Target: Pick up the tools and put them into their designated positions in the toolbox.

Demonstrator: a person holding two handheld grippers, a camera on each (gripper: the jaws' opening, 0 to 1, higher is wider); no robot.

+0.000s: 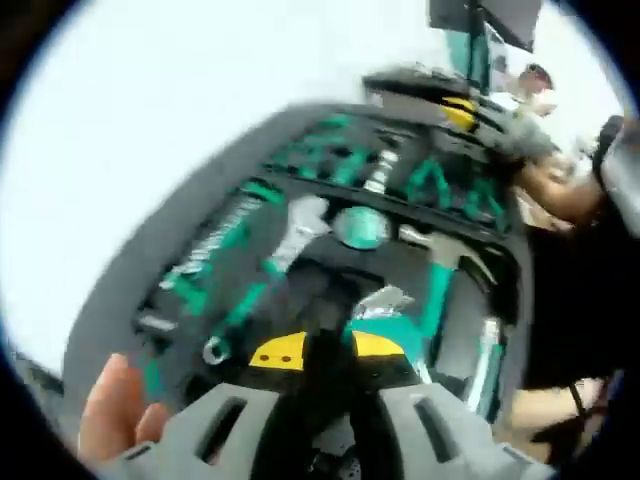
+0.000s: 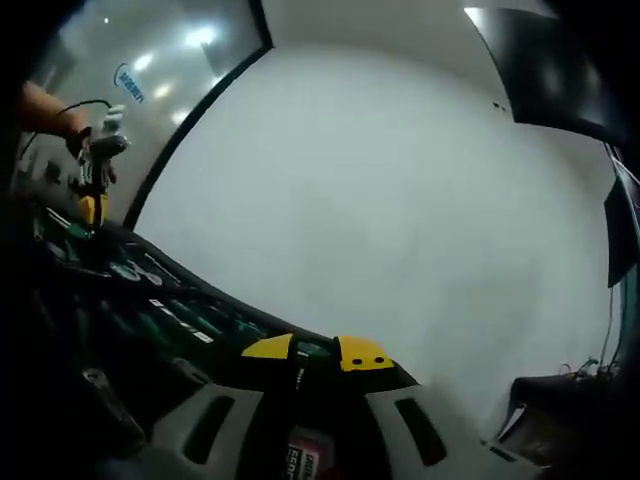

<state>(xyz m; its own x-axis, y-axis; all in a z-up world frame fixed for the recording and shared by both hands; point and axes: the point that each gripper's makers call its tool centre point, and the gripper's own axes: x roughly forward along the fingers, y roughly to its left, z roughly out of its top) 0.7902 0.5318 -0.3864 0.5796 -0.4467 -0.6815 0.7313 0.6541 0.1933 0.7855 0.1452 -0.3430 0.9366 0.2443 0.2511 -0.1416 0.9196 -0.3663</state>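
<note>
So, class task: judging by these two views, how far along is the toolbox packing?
Mostly done, it seems: the toolbox already holds a wrench, a hammer and green-handled tools in its foam slots. In hand: the left gripper hangs over the tray, its jaws close together on something blurred. A dark recess just ahead looks unfilled. The right gripper sits at the tray's edge.

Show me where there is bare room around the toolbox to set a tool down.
The white table is bare along the toolbox rim's far side in the left gripper view. Inside it is crowded: wrench, hammer and green-handled tools pack the foam. The left gripper hangs over the tray's near end.
</note>
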